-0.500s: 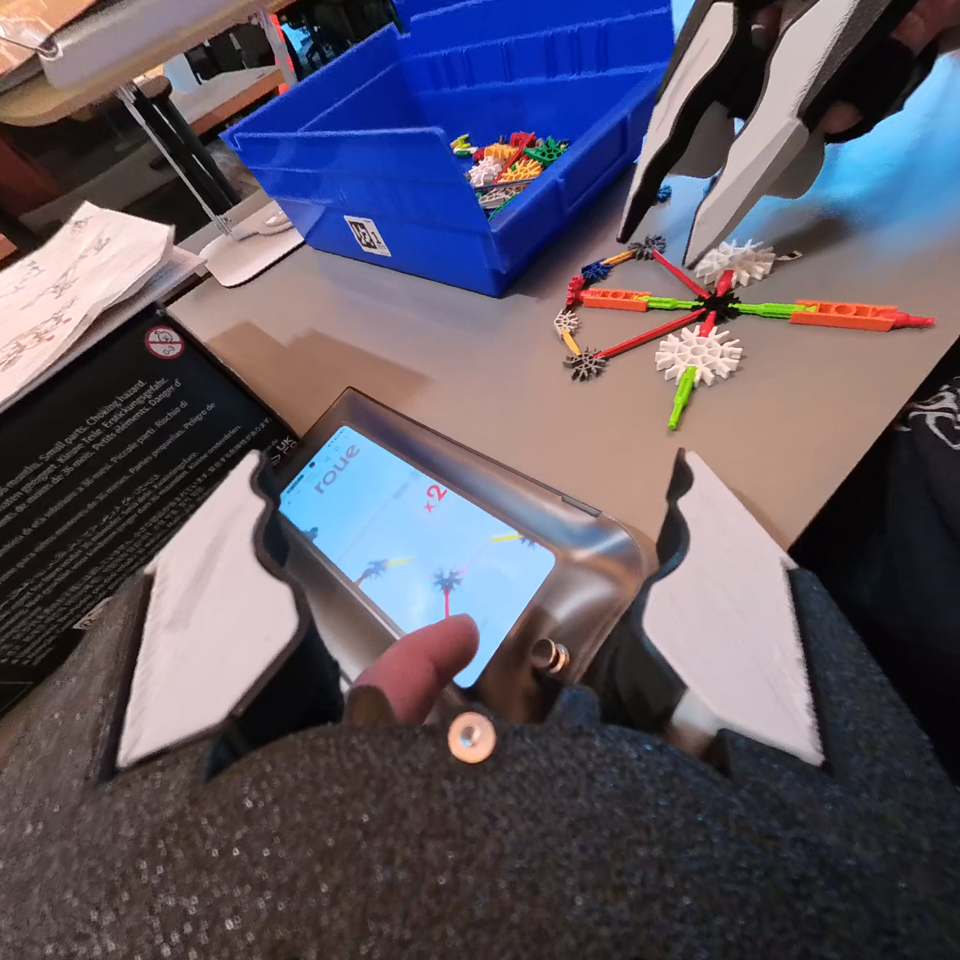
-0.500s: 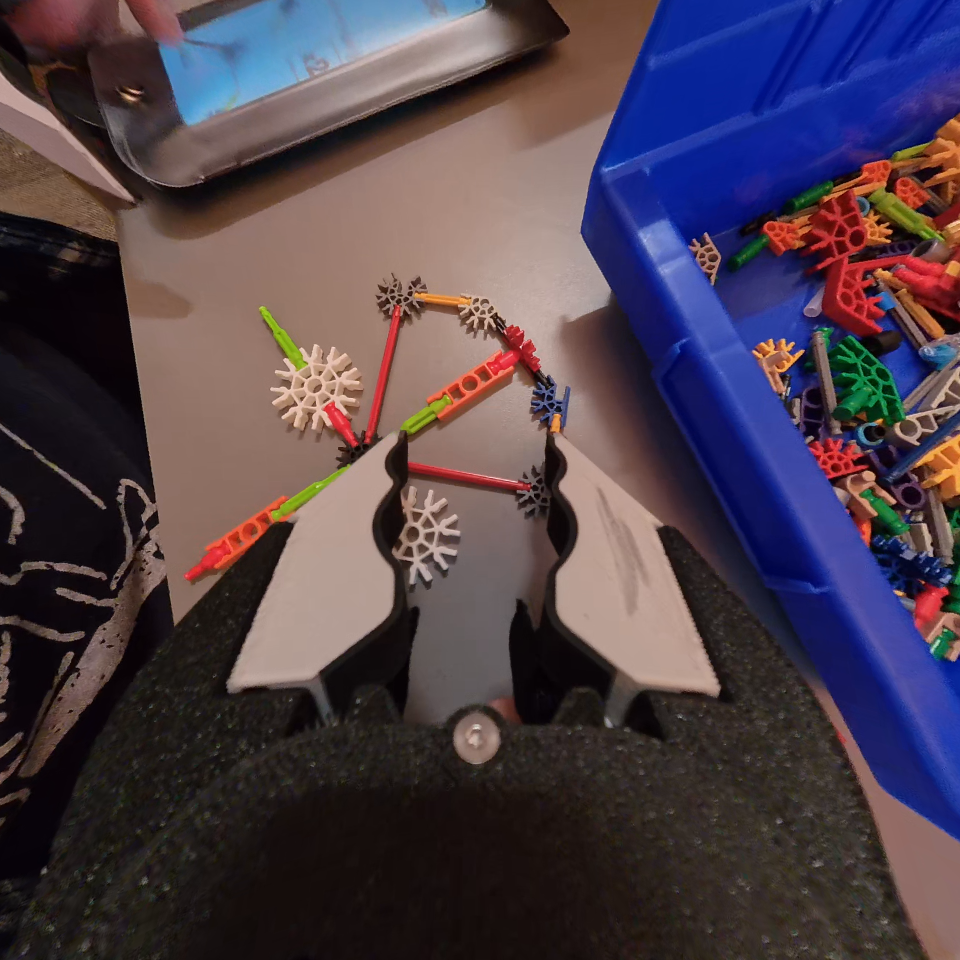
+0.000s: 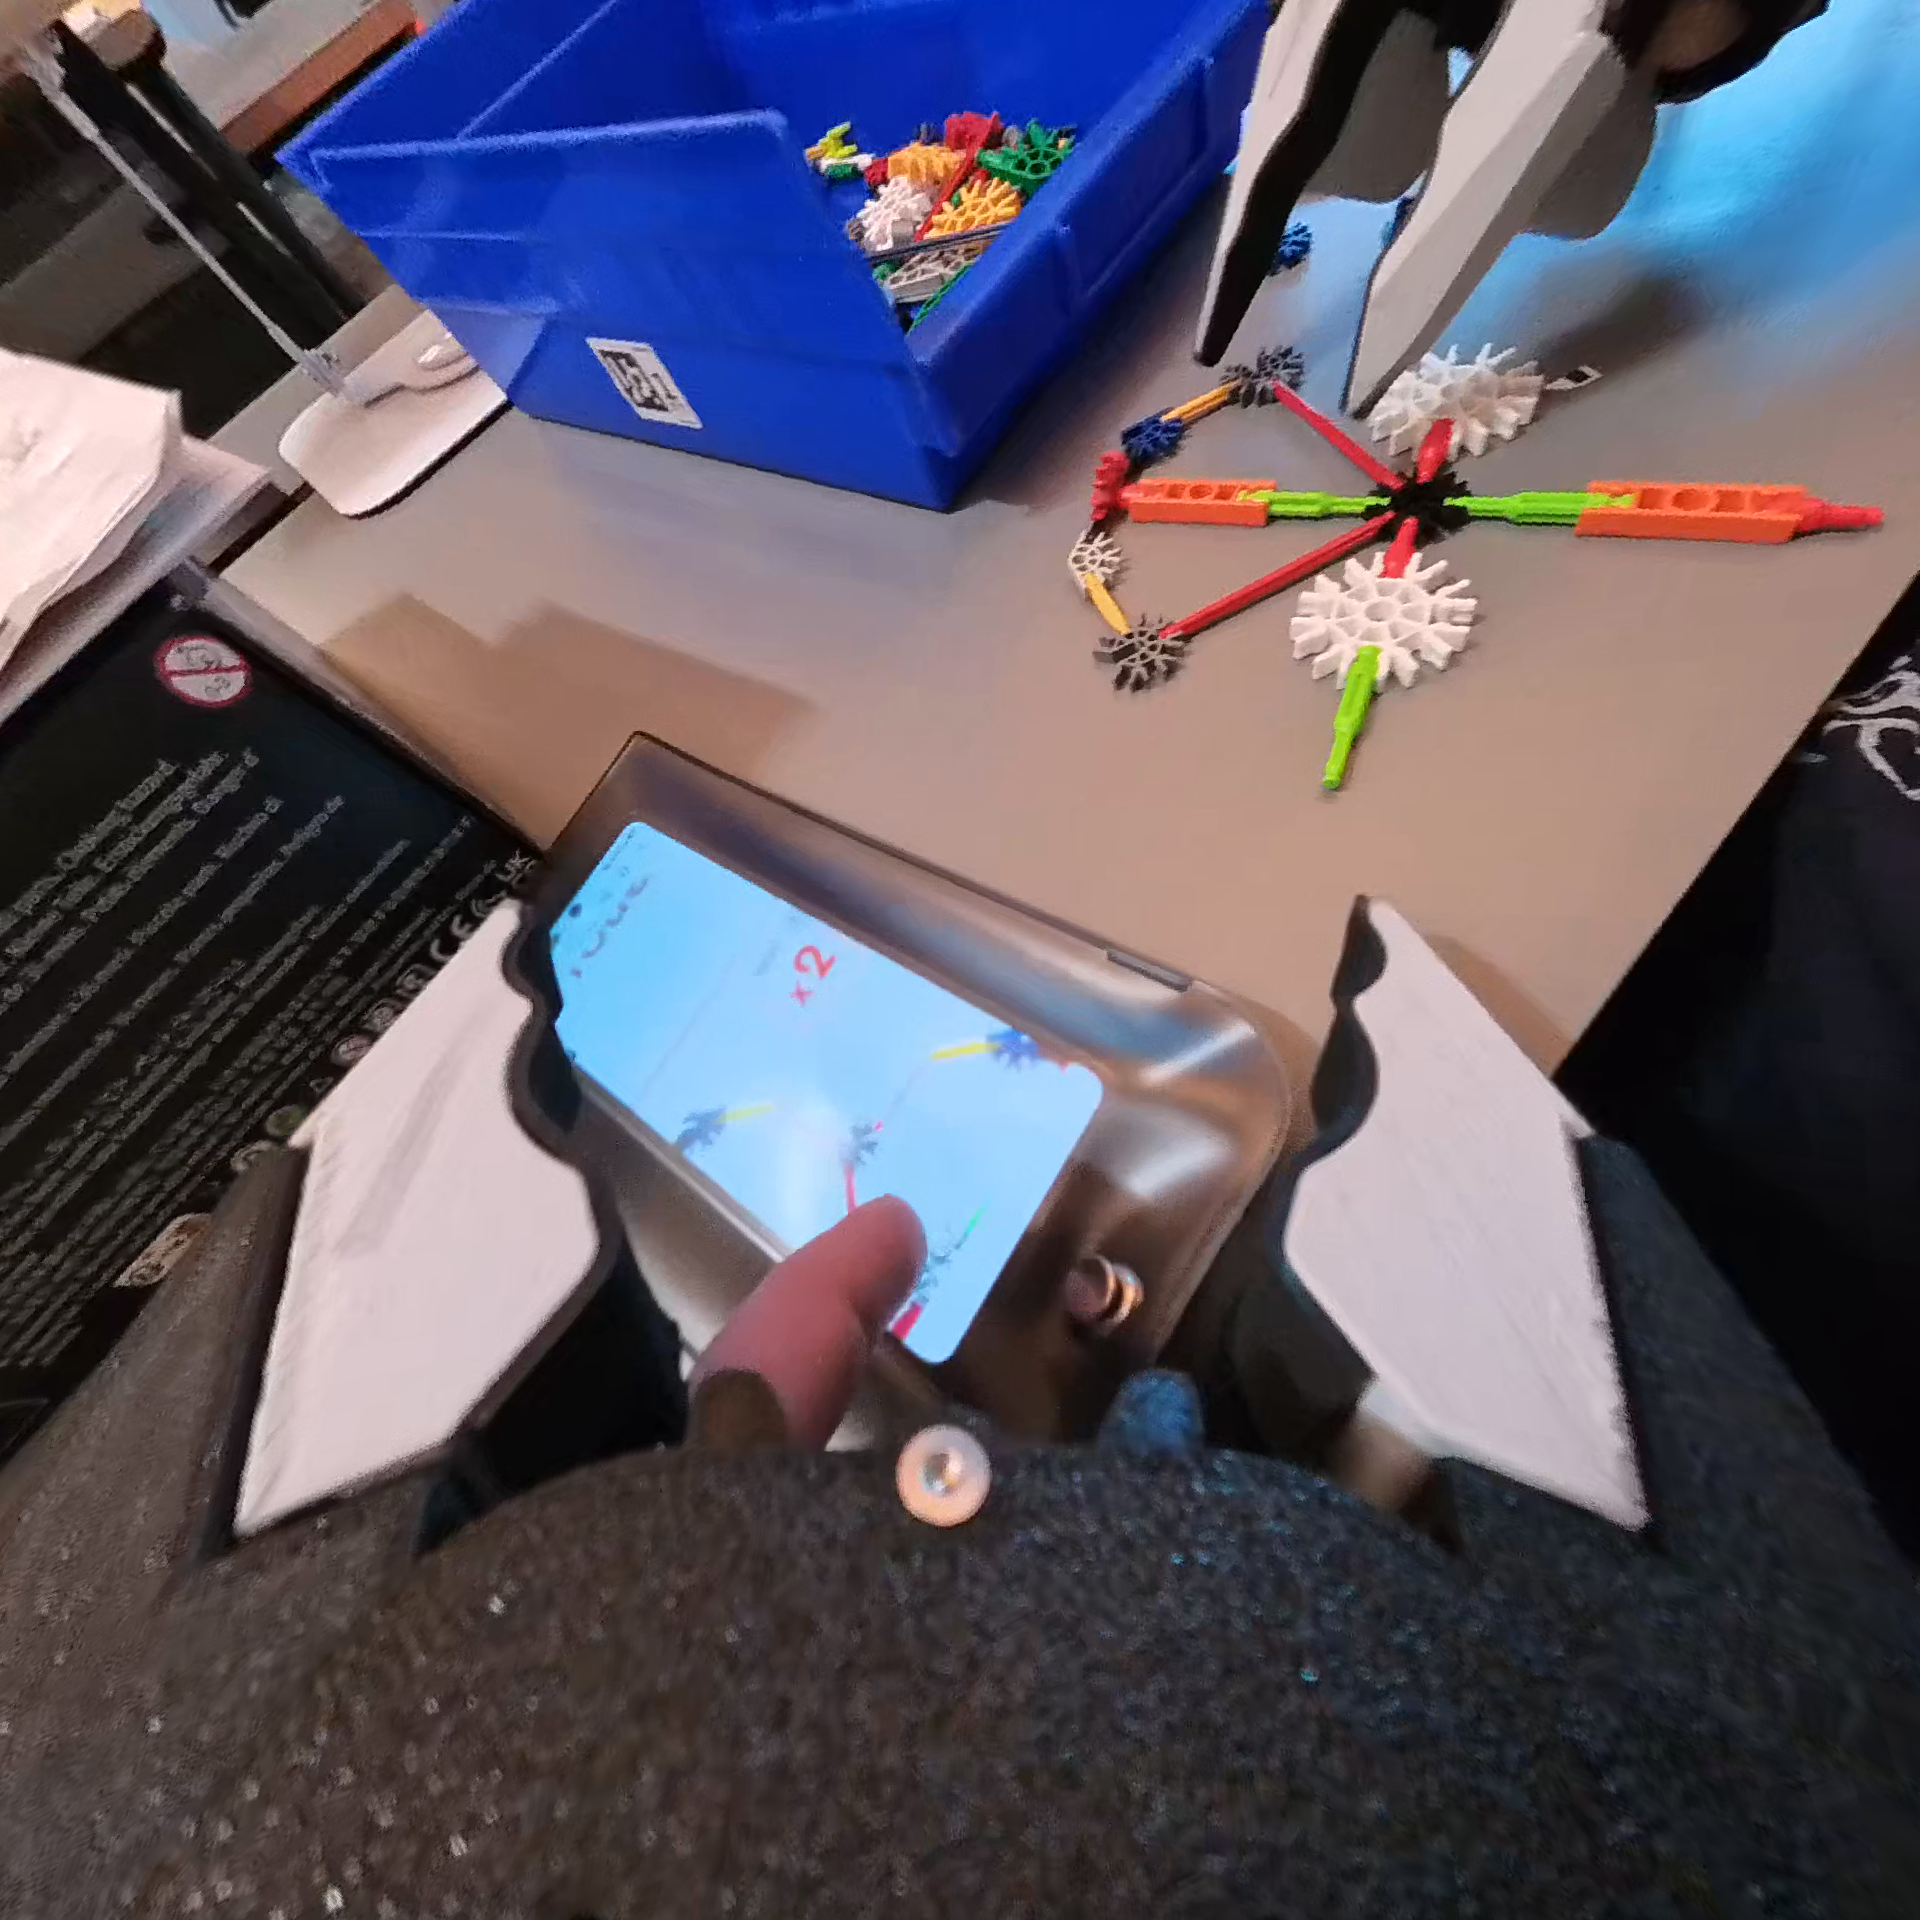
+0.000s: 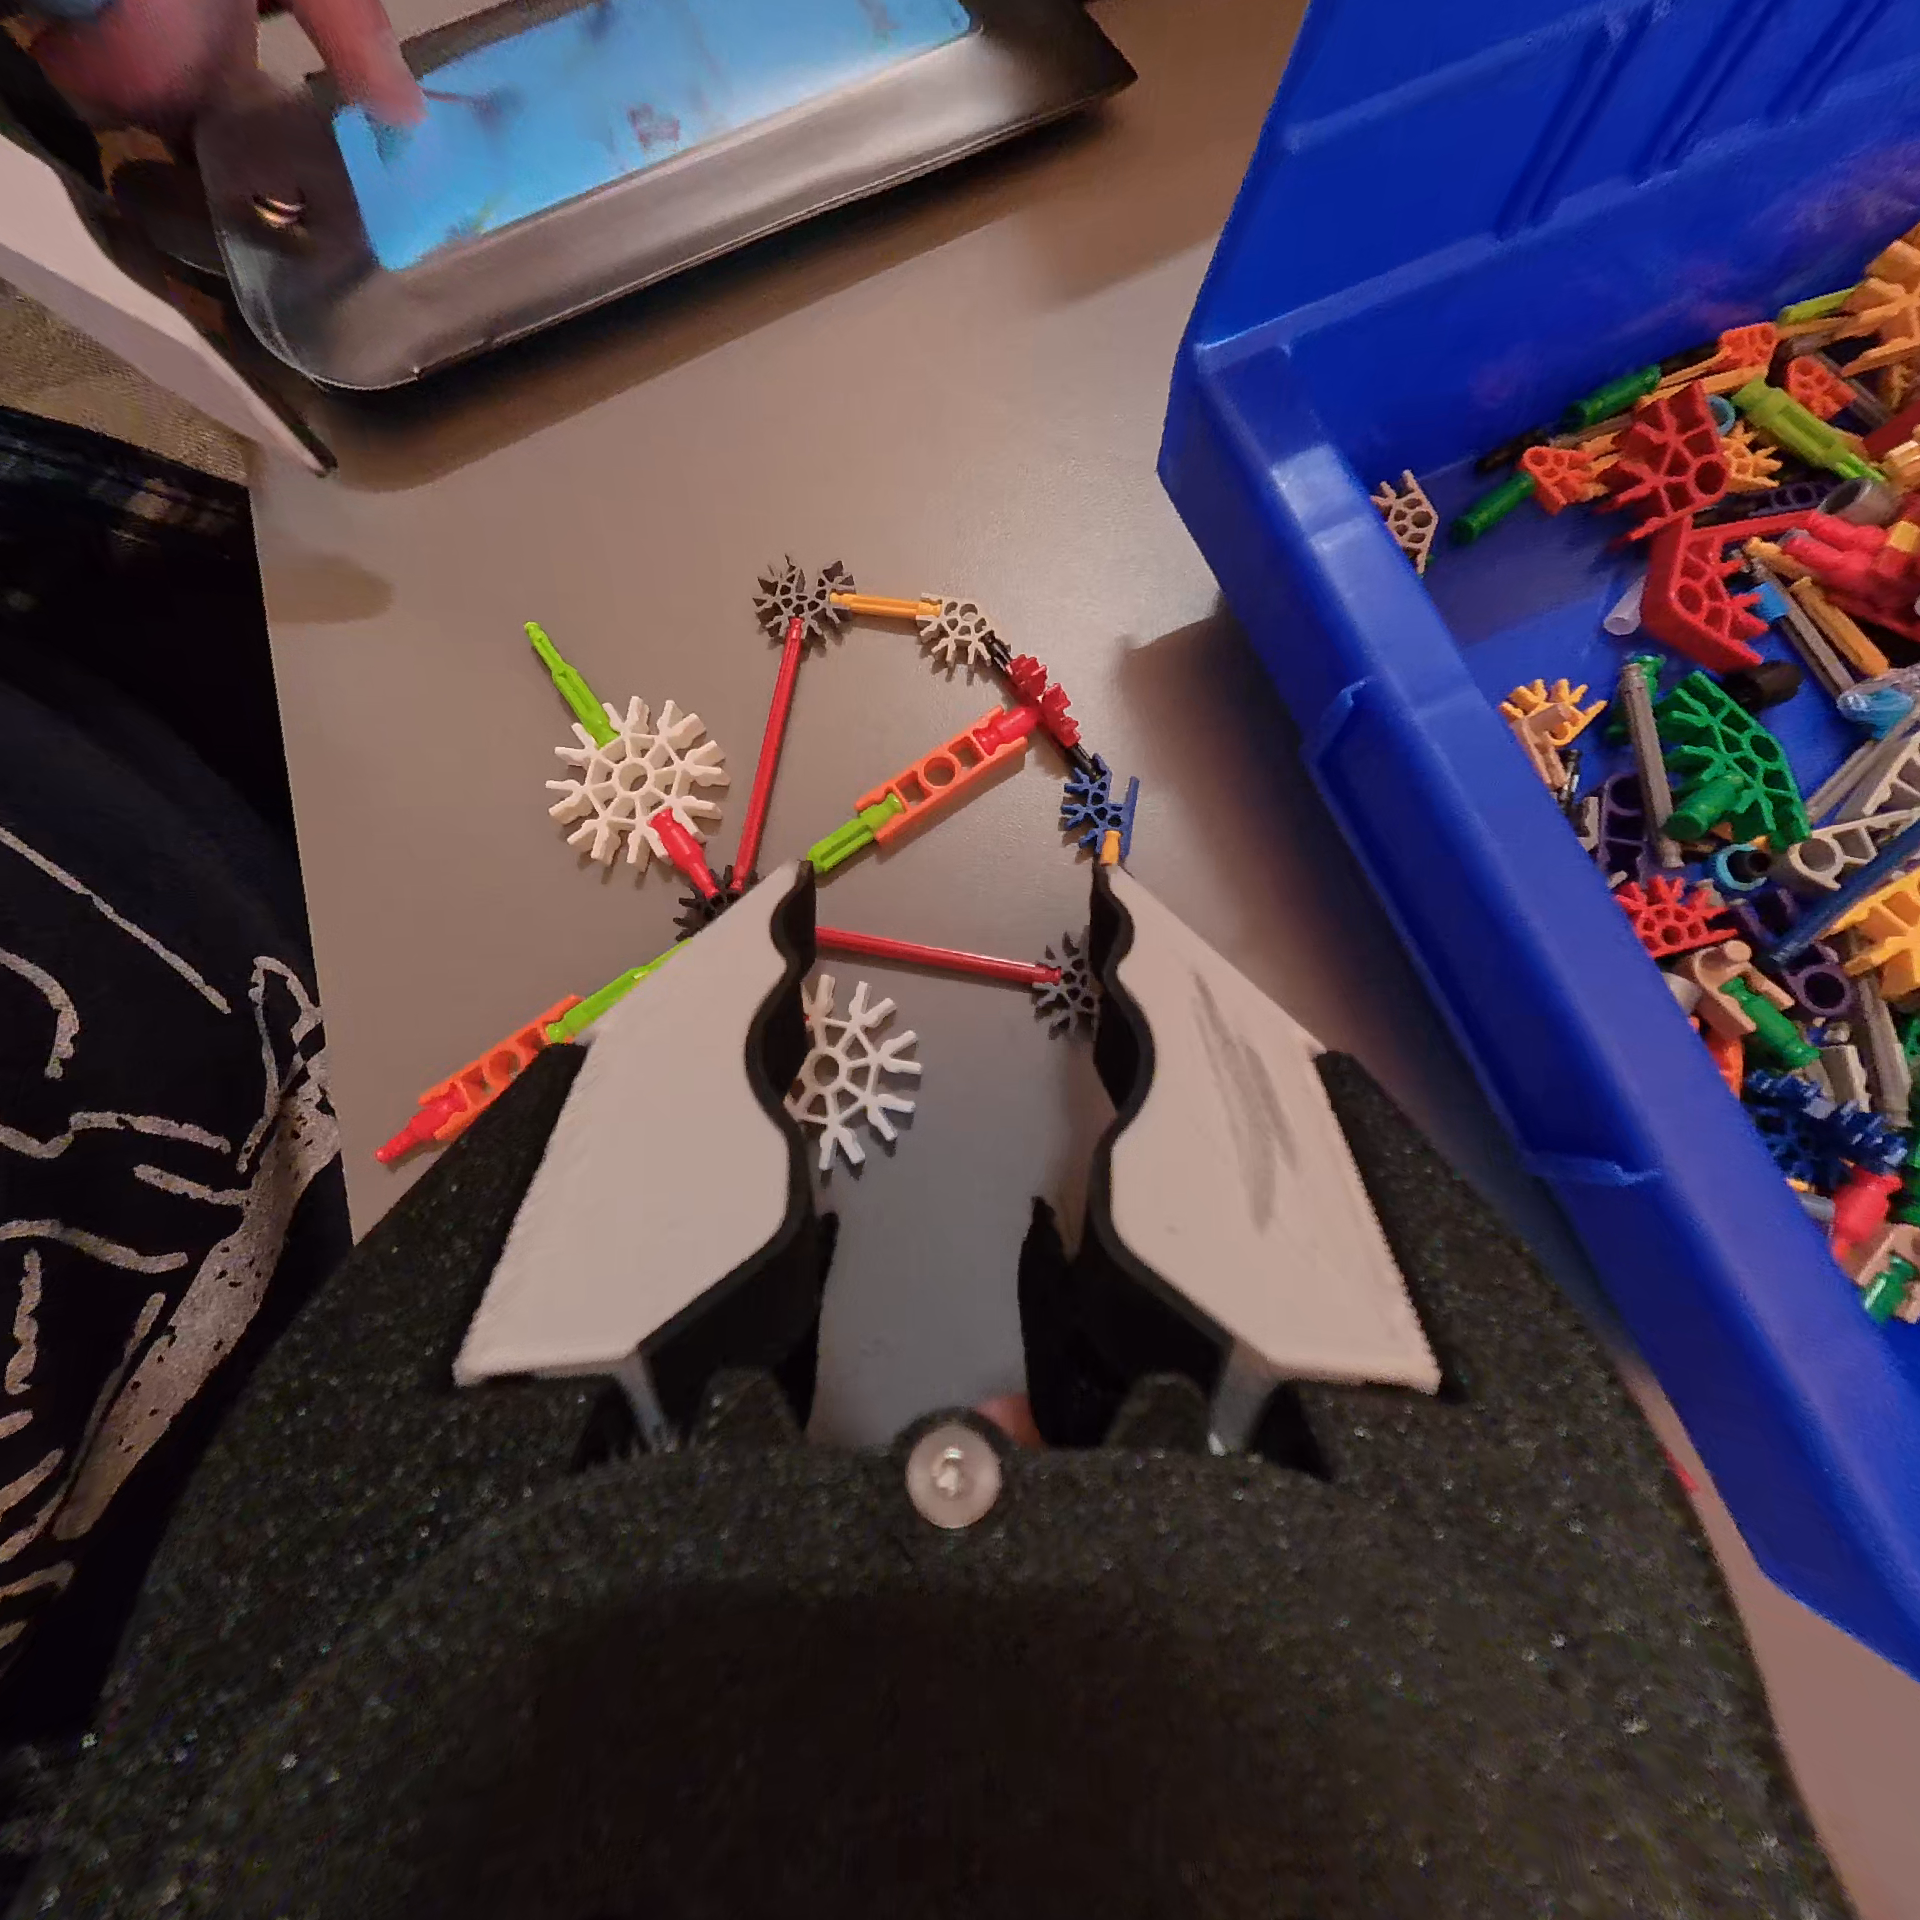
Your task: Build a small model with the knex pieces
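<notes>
My left gripper (image 3: pixel 940 925) is open and hovers over a phone (image 3: pixel 1164 1091) in a clear case whose screen is lit. The phone lies between the spread fingers without touching them. A person's finger (image 3: pixel 831 1288) rests on the screen. My right gripper (image 4: pixel 951 873) is open and empty, low over a flat rod-and-connector toy assembly (image 4: pixel 935 769). A white snowflake connector (image 4: pixel 857 1070) and a red rod (image 4: pixel 925 956) lie between its fingers. In the left wrist view the right gripper (image 3: pixel 1288 364) stands at the assembly's (image 3: pixel 1413 499) far edge.
A blue bin (image 4: pixel 1455 831) with several loose coloured pieces stands right of the assembly; it also shows in the left wrist view (image 3: pixel 675 260). A black printed box (image 3: pixel 208 883), papers (image 3: pixel 83 488) and a white stand base (image 3: pixel 395 436) lie left. A person's dark clothing (image 4: pixel 125 1039) borders the table edge.
The finger has slid a little across the phone screen and the picture on it has shifted. The left gripper has shifted slightly. The right gripper has not moved.
</notes>
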